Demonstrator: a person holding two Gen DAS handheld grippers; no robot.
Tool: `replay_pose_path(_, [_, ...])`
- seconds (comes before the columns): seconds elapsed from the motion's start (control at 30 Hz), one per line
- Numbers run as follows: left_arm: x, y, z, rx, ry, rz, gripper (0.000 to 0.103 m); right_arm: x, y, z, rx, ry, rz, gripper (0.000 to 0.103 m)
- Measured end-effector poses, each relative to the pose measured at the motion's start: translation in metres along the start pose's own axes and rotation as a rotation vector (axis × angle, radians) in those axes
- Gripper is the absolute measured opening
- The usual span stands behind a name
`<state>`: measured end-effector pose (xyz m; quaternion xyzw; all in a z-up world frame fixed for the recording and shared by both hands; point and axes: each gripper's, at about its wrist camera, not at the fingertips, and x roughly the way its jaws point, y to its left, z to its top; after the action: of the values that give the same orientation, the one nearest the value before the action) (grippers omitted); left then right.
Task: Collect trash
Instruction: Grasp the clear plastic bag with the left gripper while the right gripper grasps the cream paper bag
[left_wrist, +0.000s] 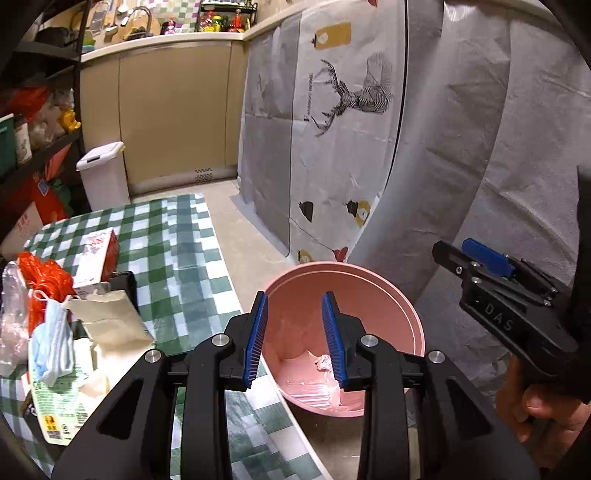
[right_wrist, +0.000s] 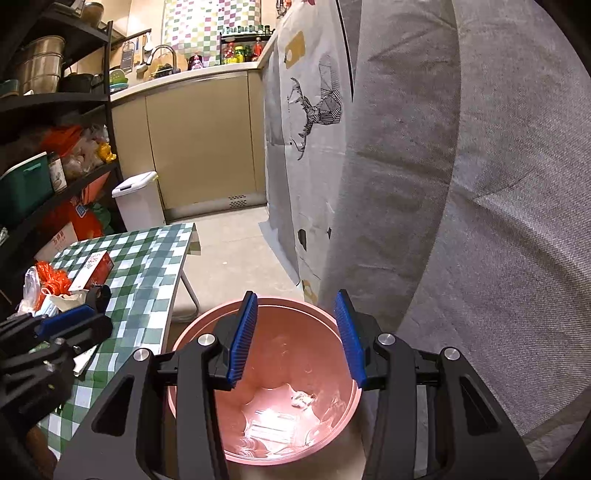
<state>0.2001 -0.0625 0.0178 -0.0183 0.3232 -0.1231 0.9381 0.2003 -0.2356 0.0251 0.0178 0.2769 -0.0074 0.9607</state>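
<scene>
A pink bin (left_wrist: 391, 295) stands on the floor by the table's right edge; it also shows in the right wrist view (right_wrist: 332, 321). Clear plastic and a crumpled white scrap (right_wrist: 303, 398) lie at its bottom. My left gripper (left_wrist: 295, 339) is open and empty above the bin's left rim. My right gripper (right_wrist: 295, 339) is open and empty directly above the bin. It also shows in the left wrist view (left_wrist: 465, 266). Trash lies piled on the table's left: a red net bag (left_wrist: 40, 277), a blue face mask (left_wrist: 51, 343), a brown paper bag (left_wrist: 110, 321), a red-and-white box (left_wrist: 96, 258).
The table has a green checked cloth (left_wrist: 177, 251). A white lidded bin (left_wrist: 103, 177) stands by the cabinets. A black shelf rack (right_wrist: 55, 147) holds goods at left. A covered appliance with a deer print (left_wrist: 351, 110) rises at right.
</scene>
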Motion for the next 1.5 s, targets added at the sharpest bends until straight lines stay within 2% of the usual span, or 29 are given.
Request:
replay_pose_path(0.37, [-0.053, 0.032, 0.010, -0.018, -0.061, 0.045, 0.030, -0.022, 0.019, 0.001, -0.028, -0.046, 0.045, 0.041])
replay_pose_path(0.6, [-0.099, 0.076, 0.033, -0.002, -0.093, 0.110, 0.030, -0.039, 0.034, 0.005, -0.041, -0.082, 0.103, 0.028])
replay_pose_path(0.83, [-0.146, 0.139, 0.043, -0.004, -0.149, 0.201, 0.030, -0.054, 0.046, 0.007, -0.036, -0.120, 0.157, 0.016])
replay_pose_path(1.03, [-0.156, 0.200, 0.030, -0.080, -0.149, 0.287, 0.027, -0.059, 0.066, 0.007, -0.060, -0.117, 0.217, 0.006])
replay_pose_path(1.27, [-0.146, 0.262, 0.003, -0.200, -0.090, 0.325, 0.024, -0.051, 0.107, 0.001, -0.148, -0.103, 0.265, 0.007])
replay_pose_path(1.47, [-0.132, 0.294, -0.013, -0.213, -0.051, 0.355, 0.024, -0.034, 0.136, -0.005, -0.200, -0.061, 0.309, 0.008])
replay_pose_path(1.5, [-0.130, 0.296, -0.014, -0.215, -0.047, 0.352, 0.024, -0.030, 0.142, -0.006, -0.208, -0.051, 0.321, 0.011])
